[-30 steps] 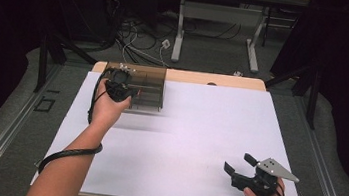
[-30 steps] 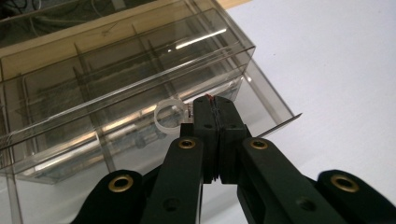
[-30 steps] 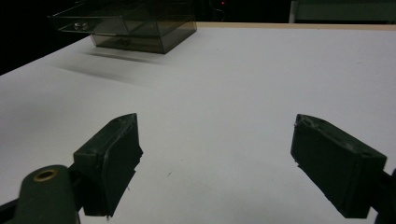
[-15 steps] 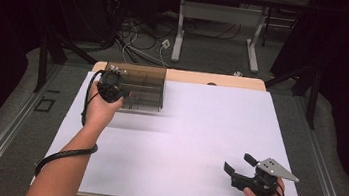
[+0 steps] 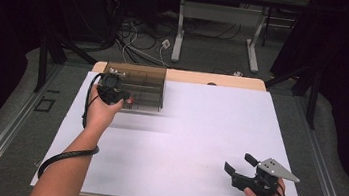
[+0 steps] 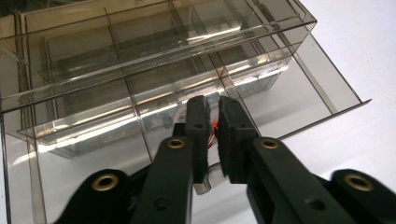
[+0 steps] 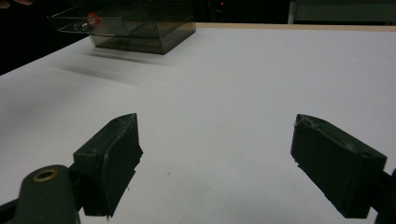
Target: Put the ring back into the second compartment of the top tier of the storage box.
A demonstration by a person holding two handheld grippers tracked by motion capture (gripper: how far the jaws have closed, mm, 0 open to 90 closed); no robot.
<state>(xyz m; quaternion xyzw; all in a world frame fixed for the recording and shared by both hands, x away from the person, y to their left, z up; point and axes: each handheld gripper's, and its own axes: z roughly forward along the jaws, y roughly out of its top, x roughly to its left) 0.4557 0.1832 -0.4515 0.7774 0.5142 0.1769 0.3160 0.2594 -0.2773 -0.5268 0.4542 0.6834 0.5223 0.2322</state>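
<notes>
A broad white table top with a pale wooden strip along its far edge takes up the middle of the high view, with dark floor and a tangle of cables beyond it at the top of the frame.

Next in size, a smoke-tinted clear plastic organiser box with divided compartments stands at the upper left of the table, near the far edge. In the left gripper view the organiser box spreads across the upper half of the frame, and a shallow clear drawer tray juts out from it toward the lower right, lying just above the white surface. In the right gripper view the box sits at the upper left, well away across the table.

The person's left forearm rises from the bottom left of the high view, a black cable looped around it, and the left gripper is at the box's near left corner. In its own view the left gripper has its two black jaws drawn almost together on the front lip of the drawer, with a small orange-red bit showing in the narrow gap between them; what that bit is I cannot tell.

The right gripper, topped by a grey three-cornered plate, is held at the lower right of the high view, just above the table near its front edge. In its own view the right gripper has its jaws spread wide apart with bare white table between them.
</notes>
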